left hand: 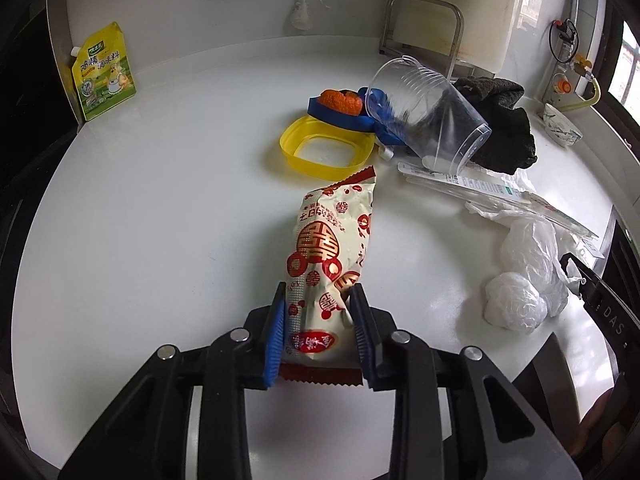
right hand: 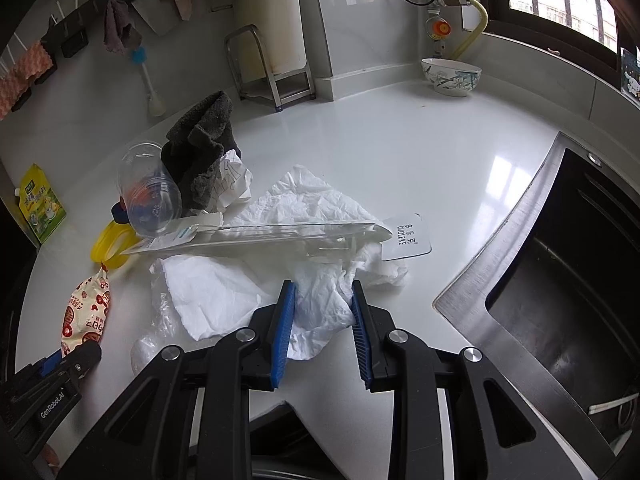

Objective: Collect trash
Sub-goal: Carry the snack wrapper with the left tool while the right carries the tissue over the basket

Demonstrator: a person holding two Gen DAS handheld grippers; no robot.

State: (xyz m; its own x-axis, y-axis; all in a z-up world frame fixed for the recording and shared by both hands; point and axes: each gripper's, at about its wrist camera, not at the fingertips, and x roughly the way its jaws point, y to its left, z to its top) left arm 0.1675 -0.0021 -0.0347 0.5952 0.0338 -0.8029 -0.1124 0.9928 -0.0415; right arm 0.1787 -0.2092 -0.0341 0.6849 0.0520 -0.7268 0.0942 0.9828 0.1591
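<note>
A cream and red snack wrapper [left hand: 332,248] lies on the white counter [left hand: 160,200]; its near end sits between the blue pads of my left gripper [left hand: 320,292], which closes around it. It also shows in the right wrist view [right hand: 86,312]. My right gripper [right hand: 324,290] straddles a crumpled white tissue [right hand: 320,304], pads touching its sides. A clear plastic cup [left hand: 424,116] lies tipped over. A long clear packet [right hand: 260,236], a crumpled plastic bag [left hand: 524,280], a yellow lid [left hand: 326,146] and orange peel [left hand: 342,101] on a blue lid lie nearby.
A dark grey cloth [right hand: 204,148] is heaped behind the cup. A yellow seasoning pouch [left hand: 105,70] leans at the far left wall. A steel sink [right hand: 560,280] lies to the right, a patterned bowl [right hand: 450,76] at the back, a metal rack [right hand: 272,68] by the wall.
</note>
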